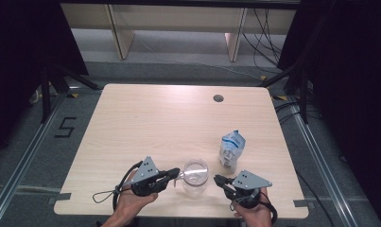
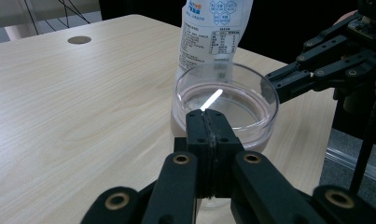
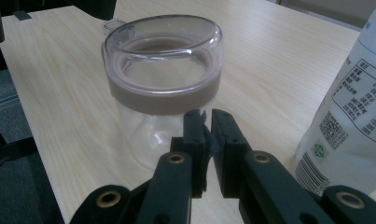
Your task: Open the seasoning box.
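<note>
A clear glass jar (image 1: 195, 176) with a brownish band under its rim stands empty near the table's front edge. My left gripper (image 1: 177, 173) is just left of it, shut with nothing between its jaws. In the left gripper view the shut tips (image 2: 208, 122) sit right at the jar's near rim (image 2: 225, 105). My right gripper (image 1: 218, 179) is just right of the jar, its jaws together and empty. In the right gripper view its tips (image 3: 208, 122) point at the jar (image 3: 163, 79). A white printed bag (image 1: 231, 150) stands upright behind the right gripper.
The wooden table (image 1: 145, 123) has a round cable hole (image 1: 218, 98) at the back right. The bag (image 3: 351, 107) stands close on the right in the right gripper view. The other gripper (image 2: 295, 79) reaches in beside the jar in the left gripper view.
</note>
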Tool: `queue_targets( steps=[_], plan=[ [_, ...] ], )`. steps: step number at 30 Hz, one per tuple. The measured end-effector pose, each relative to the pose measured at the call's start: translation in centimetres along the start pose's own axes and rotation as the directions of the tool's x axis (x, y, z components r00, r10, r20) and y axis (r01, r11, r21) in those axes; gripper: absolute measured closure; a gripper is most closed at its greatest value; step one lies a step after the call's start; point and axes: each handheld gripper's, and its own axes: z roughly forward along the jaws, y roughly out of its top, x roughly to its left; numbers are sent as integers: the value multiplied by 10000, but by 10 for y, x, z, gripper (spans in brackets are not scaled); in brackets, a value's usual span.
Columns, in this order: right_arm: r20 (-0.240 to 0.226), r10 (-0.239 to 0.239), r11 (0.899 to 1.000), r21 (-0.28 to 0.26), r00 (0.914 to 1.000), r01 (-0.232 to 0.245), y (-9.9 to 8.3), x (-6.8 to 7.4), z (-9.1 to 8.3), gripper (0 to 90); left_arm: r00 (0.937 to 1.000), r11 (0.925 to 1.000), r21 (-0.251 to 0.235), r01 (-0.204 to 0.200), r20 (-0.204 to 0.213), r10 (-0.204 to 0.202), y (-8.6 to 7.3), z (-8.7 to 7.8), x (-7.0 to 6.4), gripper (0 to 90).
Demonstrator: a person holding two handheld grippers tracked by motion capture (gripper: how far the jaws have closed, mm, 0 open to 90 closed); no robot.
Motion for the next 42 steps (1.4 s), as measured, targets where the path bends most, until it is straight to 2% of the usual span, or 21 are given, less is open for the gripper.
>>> queue_targets(
  steps=[5,6,7,8,9,10,12,14,15,18,20,23,25,28,29,31,32,33,34,36,42],
  plan=[
    [19,-28,10000,-89,10000,28,2,0,1,853,10000,10000,-49,43,37,-42,-1,1,1,888],
    [19,-28,10000,-89,10000,28,2,0,1,853,9997,9997,-77,237,52,-236,-2,1,0,888],
    [197,8,9994,-336,9998,-1,3,1,1,853,9999,9999,4,151,-19,-151,-1,0,0,888],
    [197,8,9994,-336,9998,-1,3,1,1,853,10000,10000,-75,37,79,-36,-2,1,1,888],
    [-31,-28,9997,-244,10000,27,4,1,2,853,10000,10000,-71,27,58,-26,-2,1,1,888],
    [67,-272,9986,-457,9996,274,6,1,2,854,10000,10000,8,-34,36,34,-1,0,1,888],
    [163,-209,9986,-488,9996,217,6,2,3,855,10000,10000,2,-20,37,20,-1,0,1,889],
    [85,-294,9983,-498,9995,298,9,3,4,858,10000,10000,15,54,-9,-54,-2,0,1,888],
    [87,-384,9976,-573,9992,388,10,3,4,861,9996,9996,2,267,-42,-267,-2,1,0,888],
    [-111,-131,9986,-512,9999,125,12,6,5,863,9996,9996,-4,281,-17,-281,-2,1,0,888],
    [-97,-469,9960,-769,9989,460,17,7,4,863,9996,9996,-5,275,-8,-275,-2,1,0,887],
    [-251,-272,9973,-683,9993,255,20,11,4,864,9998,9998,13,180,17,-180,-2,0,1,886],
    [-138,-454,9960,-774,9989,442,22,11,5,865,9998,9998,-88,162,139,-161,-3,1,2,877],
    [-259,-315,9971,-707,9992,296,23,13,5,865,9995,9997,-61,254,193,-253,-3,0,2,856],
    [-181,-453,9961,-769,9988,438,24,11,5,865,9990,9991,-167,385,238,-381,-3,1,2,802],
    [-114,-446,9957,-819,9989,436,25,12,5,865,9992,9993,-101,348,219,-346,-3,-2,3,771],
    [-125,-490,9951,-863,9987,478,26,11,5,865,9991,9995,-209,220,368,-212,-3,-2,4,723],
    [-47,-511,9935,-1022,9987,504,27,12,6,865,9993,9996,-113,271,266,-267,-3,-5,3,643],
    [-47,-511,9935,-1022,9987,504,27,12,6,865,9992,9996,-184,219,332,-213,-4,-5,3,643],
    [-42,-525,9934,-1026,9986,518,30,14,5,865,9998,9999,20,110,134,-110,-8,-12,1,526],
    [39,-690,9905,-1190,9976,689,35,17,5,864,10000,9992,393,-25,-67,28,-22,-18,0,363]
  ],
)
